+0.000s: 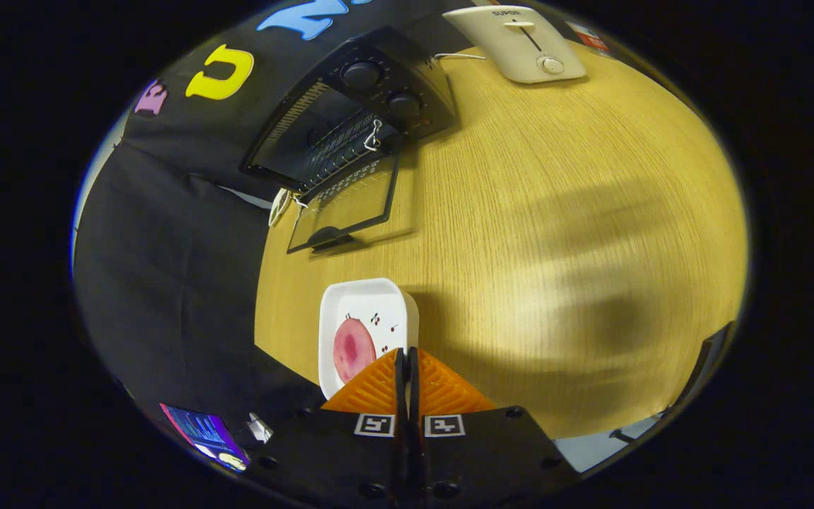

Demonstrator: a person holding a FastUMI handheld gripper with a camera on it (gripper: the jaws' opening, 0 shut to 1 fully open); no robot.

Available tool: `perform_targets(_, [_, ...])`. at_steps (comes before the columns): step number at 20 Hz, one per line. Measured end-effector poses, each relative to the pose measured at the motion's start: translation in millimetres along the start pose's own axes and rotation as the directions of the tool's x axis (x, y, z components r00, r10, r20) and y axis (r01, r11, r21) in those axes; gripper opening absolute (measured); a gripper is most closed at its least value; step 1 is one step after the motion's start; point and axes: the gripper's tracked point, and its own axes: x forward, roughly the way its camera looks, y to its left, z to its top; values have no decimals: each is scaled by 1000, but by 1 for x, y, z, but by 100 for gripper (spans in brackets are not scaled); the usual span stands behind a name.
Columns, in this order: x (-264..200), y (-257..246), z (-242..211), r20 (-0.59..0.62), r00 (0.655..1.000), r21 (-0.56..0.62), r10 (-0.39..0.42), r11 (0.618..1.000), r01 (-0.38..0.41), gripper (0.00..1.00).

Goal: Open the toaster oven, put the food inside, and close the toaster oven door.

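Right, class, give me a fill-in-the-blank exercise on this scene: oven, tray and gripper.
1. The toaster oven door is ____.
2. The pink food lies in a white ____.
3. The gripper fingers are ____, holding nothing.
4. The toaster stands beyond the oven on the ____ table.

Missing words: open; tray; shut; wooden

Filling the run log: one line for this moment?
oven door: open | food: on white plate, ahead of tool | tool: shut, empty
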Motion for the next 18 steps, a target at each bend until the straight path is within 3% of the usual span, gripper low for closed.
perform_targets(4, [4,19,6,48,997,71,59,996,-62,1])
perform_targets(11, [14,60,7,171,981,139,91,984,-115,1])
perform_targets(18, [33,103,21,348,933,246,92,951,-186,1])
